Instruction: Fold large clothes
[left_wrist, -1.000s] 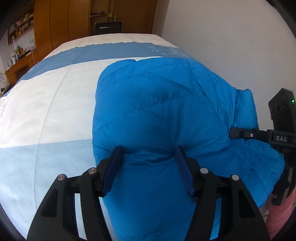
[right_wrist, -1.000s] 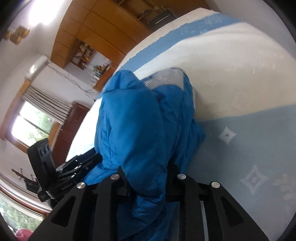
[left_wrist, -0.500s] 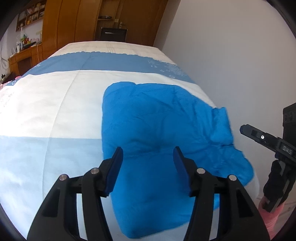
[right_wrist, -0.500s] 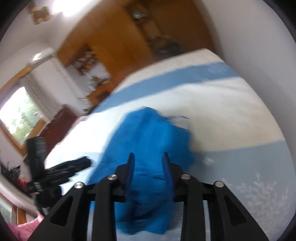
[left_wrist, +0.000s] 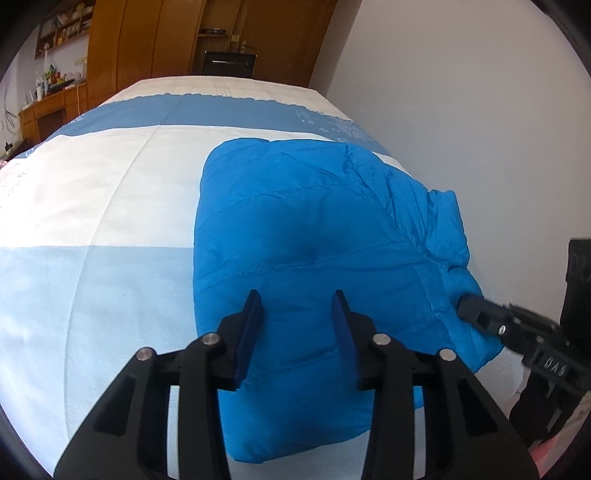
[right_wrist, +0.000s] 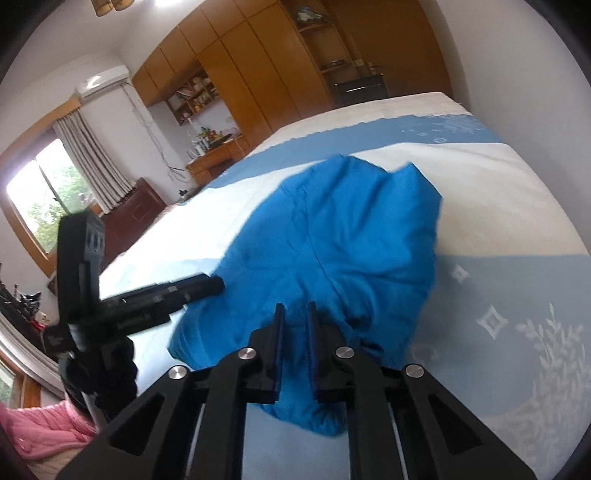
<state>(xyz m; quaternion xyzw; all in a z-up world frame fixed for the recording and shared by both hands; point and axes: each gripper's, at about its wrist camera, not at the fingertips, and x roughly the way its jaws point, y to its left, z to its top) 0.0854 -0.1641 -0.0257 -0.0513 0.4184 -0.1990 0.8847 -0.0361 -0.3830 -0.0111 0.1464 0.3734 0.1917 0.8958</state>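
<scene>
A blue quilted jacket (left_wrist: 314, 240) lies folded on the bed, near the bed's right edge by the wall. My left gripper (left_wrist: 295, 299) hovers above its near part, jaws apart and closing, with nothing pinched between them. The right gripper (right_wrist: 295, 308) hangs over the jacket's (right_wrist: 332, 240) near edge. Its jaws are closing to a narrow gap, and no cloth is caught in it. Each gripper shows in the other's view: the right one (left_wrist: 480, 314) at the jacket's right edge, the left one (right_wrist: 207, 286) at its left edge.
The bed cover (left_wrist: 92, 221) has white, pale blue and dark blue bands. A white wall (left_wrist: 461, 110) runs along the bed's right side. Wooden wardrobes (right_wrist: 258, 74) and a desk stand beyond the far end. A pink garment (right_wrist: 37, 432) lies at the near edge.
Both grippers have drawn back and up from the jacket. The right one no longer holds the fold, and the jacket has dropped flat on the bed. Both pairs of jaws have narrowed.
</scene>
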